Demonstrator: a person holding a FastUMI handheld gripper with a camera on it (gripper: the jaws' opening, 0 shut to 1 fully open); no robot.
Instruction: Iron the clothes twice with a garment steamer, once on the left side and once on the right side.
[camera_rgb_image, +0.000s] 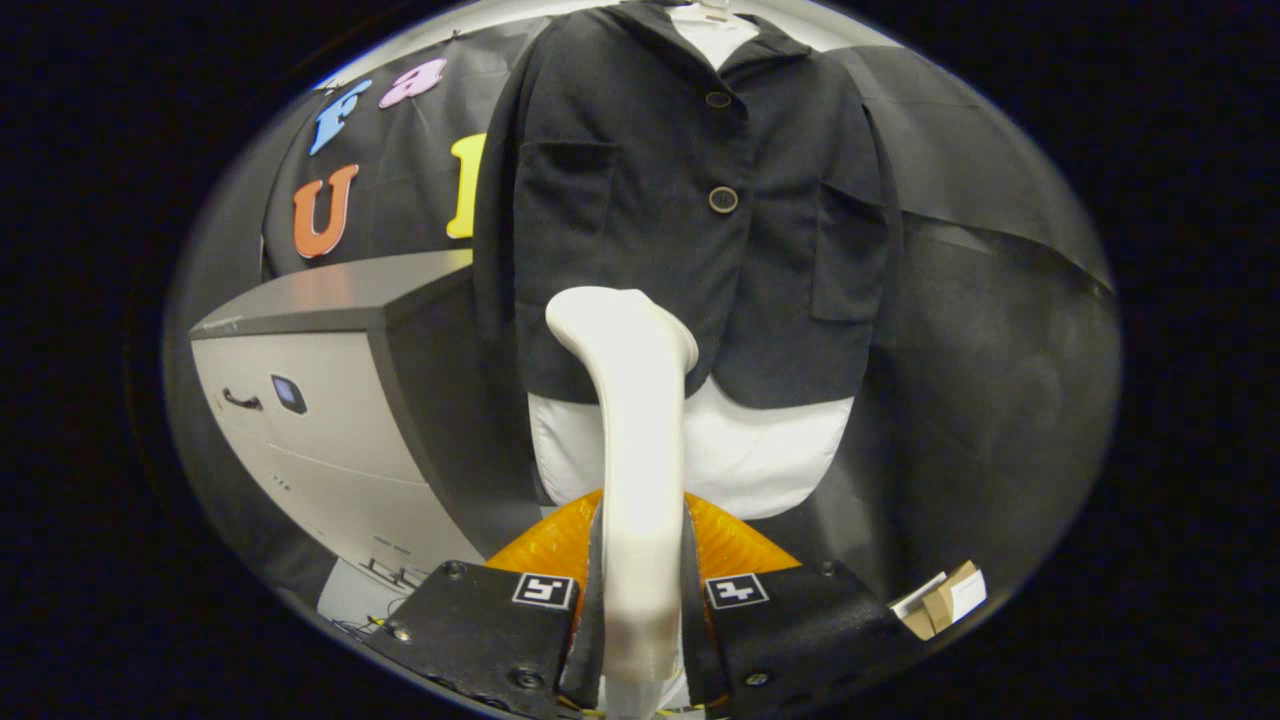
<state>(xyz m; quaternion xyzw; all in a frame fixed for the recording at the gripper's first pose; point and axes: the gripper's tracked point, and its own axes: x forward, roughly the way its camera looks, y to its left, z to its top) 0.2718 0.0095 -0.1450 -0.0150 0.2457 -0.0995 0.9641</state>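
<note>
- Gripper view, surroundings: a grey cabinet-like machine stands to the left of the hanging clothes, with a dark handle and a small dark panel on its pale front. Its dark side wall sits close beside the jacket's left edge.
- An orange ribbed object shows low behind the fingers, partly hidden by them and by the steamer's handle.
- A small cardboard box with a pale flap lies low to the right of the fingers, well apart from the clothes.
- Dark cloth covers the booth's wall behind and to the right of the clothes.
- Nothing stands between the steamer's head and the jacket.
- Task things: the gripper is closed around the handle of the white garment steamer; both fingers press on it, one on each side, and the handle runs up between them.
- The steamer's head reaches the lower front of the dark jacket, on its left half, near the hem; whether it touches the fabric cannot be told.
- The jacket hangs upright, buttoned with two buttons, over a white shirt that shows below the hem and at the collar.
- Writing: each finger carries a square black-and-white marker; no brand name or readable label is visible on the steamer, the machine or the box.
</note>
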